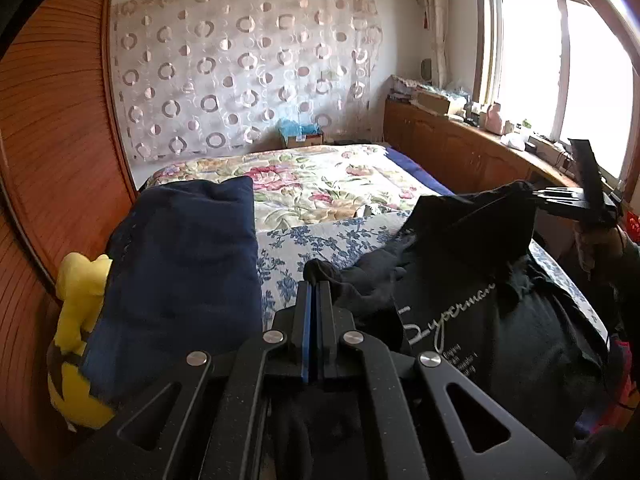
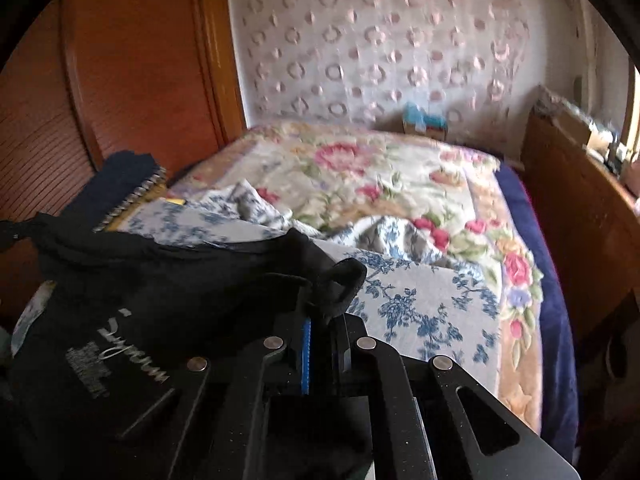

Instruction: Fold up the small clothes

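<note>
Left gripper (image 1: 316, 292): jaws clenched on a bunched edge of the black T-shirt (image 1: 492, 320), the cloth pinched at the very tips. Right gripper (image 2: 320, 320): jaws likewise clamped on a fold of the same garment, a loop of black fabric standing up above the tips; in the left wrist view it appears at the right edge, carrying a raised corner of the shirt. The T-shirt is lifted between the two grippers — its lower part drapes over the blue-flowered sheet (image 1: 320, 240) on the bed (image 1: 320, 176), pale script lettering facing up. A folded navy blanket (image 1: 180, 280) lies to the left of the shirt, a yellow plush toy (image 1: 76, 340) pressed against its far side by the wooden wardrobe (image 1: 52, 140). The right wrist view is blurred.
</note>
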A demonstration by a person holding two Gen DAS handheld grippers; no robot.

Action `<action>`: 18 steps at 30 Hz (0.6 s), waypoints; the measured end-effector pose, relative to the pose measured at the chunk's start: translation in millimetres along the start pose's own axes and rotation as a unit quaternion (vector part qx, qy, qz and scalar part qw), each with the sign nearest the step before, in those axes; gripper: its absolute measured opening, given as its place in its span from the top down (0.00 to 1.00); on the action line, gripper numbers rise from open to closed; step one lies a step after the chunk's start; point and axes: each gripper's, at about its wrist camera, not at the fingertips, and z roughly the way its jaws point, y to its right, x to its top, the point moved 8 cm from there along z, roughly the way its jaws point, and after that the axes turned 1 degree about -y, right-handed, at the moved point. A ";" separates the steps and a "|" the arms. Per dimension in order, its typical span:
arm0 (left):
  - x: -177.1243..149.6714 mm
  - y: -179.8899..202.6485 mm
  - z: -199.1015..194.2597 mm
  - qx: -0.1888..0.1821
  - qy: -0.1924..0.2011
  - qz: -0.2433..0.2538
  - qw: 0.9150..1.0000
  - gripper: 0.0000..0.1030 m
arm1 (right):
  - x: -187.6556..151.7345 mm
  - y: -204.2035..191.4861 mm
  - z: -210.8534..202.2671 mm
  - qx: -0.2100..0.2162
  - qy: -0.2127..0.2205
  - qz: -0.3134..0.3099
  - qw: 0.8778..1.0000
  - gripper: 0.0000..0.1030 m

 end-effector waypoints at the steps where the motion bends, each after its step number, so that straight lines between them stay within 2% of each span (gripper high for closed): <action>1: -2.6 -0.3 -6.1 0.001 0.004 -0.001 1.000 0.98 | -5.2 -1.9 -12.9 -0.010 0.008 -0.002 1.000 0.94; 3: -8.4 -0.6 -18.7 0.002 0.012 -0.005 1.000 0.98 | -17.1 -2.6 -33.7 -0.024 0.016 0.004 1.000 0.94; 8: -29.5 -1.7 -49.6 0.008 0.028 -0.015 0.999 0.98 | -55.6 -14.9 -85.5 -0.023 0.038 0.010 0.999 0.94; 14: -61.6 -9.2 -77.7 0.012 0.034 -0.036 0.999 0.98 | -117.8 -34.7 -126.2 -0.016 0.024 0.006 1.000 0.94; 18: -73.3 -14.9 -95.5 0.011 0.042 -0.053 0.998 0.98 | -144.0 -39.0 -153.6 -0.012 0.015 0.015 1.000 0.94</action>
